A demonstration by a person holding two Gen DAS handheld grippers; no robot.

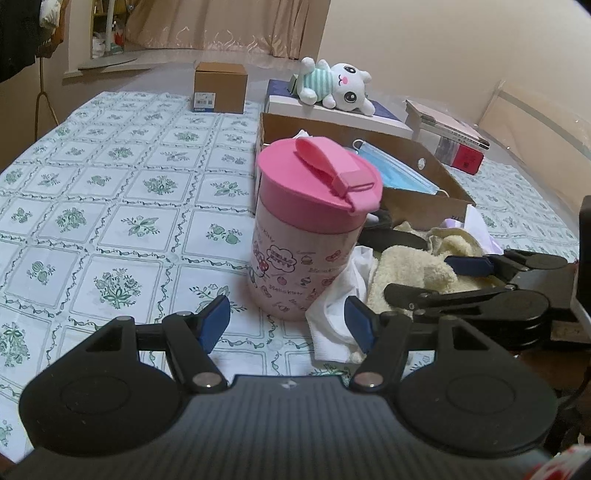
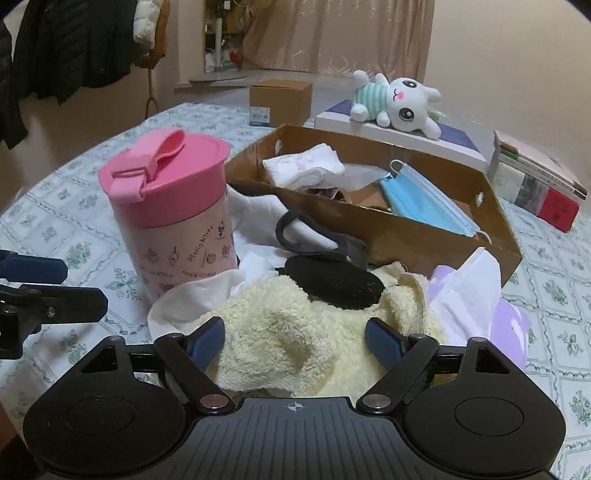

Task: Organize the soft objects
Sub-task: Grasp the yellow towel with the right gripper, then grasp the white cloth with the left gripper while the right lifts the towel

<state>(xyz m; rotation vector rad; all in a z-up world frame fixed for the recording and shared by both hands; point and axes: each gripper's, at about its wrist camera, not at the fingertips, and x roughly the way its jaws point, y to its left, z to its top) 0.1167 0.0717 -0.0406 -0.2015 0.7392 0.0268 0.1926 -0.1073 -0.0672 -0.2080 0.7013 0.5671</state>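
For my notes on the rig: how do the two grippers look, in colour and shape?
Both look alike. The left gripper and right gripper have matte black ribbed bodies, two round black discs, black linkage arms with silver pivot pins, and blue finger pads. No cables show.

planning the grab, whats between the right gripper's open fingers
In the right wrist view, the right gripper is open and a fluffy cream-yellow towel lies bunched between its blue fingertips.

This is a room in a home. The surface [image 1: 110, 192] wears a tablecloth with green flowers, long curtains [image 2: 332, 33] hang behind, dark coats [image 2: 66, 44] hang at the wall, and a plush rabbit [image 2: 399, 101] lies on a box.
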